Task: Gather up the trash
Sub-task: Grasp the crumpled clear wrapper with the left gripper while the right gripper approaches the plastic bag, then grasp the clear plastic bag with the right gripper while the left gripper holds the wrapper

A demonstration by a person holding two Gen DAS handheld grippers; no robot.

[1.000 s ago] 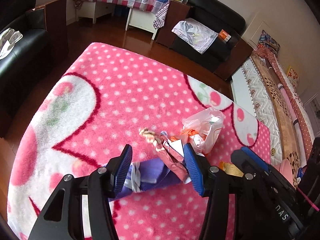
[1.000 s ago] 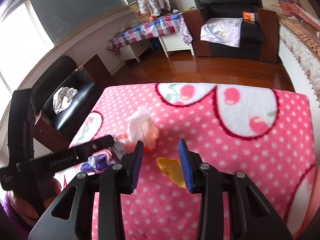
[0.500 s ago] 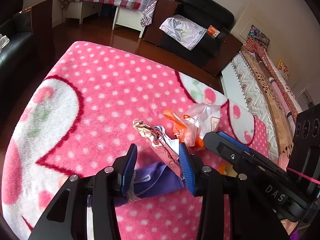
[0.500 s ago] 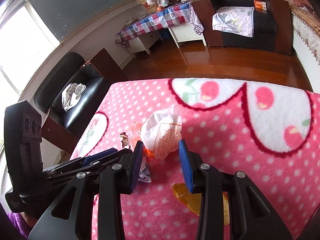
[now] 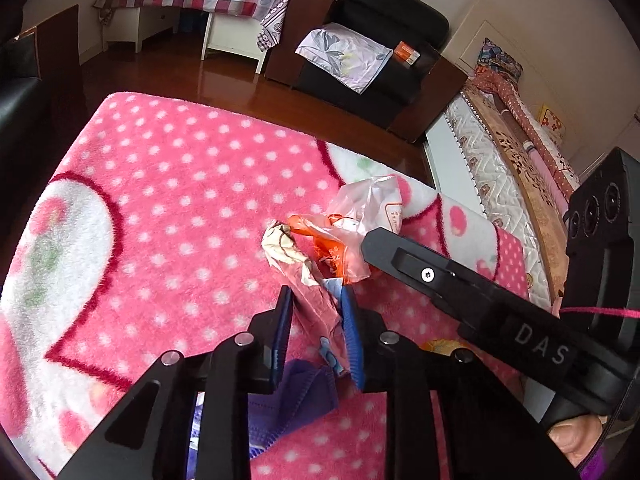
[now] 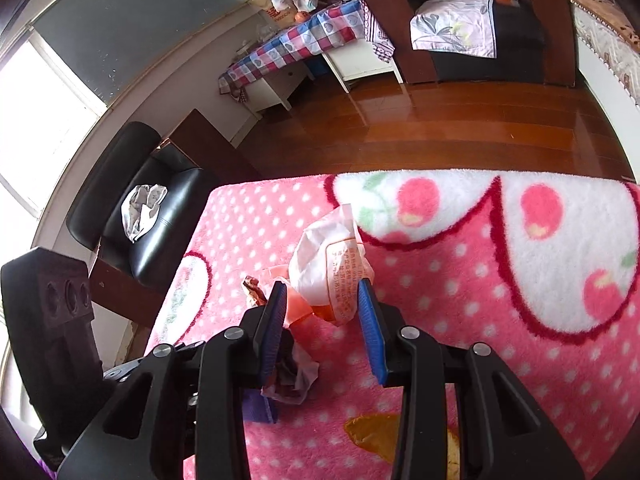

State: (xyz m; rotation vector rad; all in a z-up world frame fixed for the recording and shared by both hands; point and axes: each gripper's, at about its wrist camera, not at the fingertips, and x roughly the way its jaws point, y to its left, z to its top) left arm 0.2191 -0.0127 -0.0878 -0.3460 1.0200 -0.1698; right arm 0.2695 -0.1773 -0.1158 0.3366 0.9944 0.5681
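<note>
You have a fluffy, matt pink fleece blanket underfoot. The plastic bag looks thin, crinkly and translucent with a slight sheen. The crumpled wrapper reads as creased paper or film. Your grippers' bodies are matt black plastic, with ribbed blue pads. The wood floor is glossy; the armchair is smooth black leather.

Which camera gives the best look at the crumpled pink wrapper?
The left wrist view: the crumpled pink wrapper sits in full between the closing left gripper. In the right wrist view, only bits show behind the right gripper.
</note>
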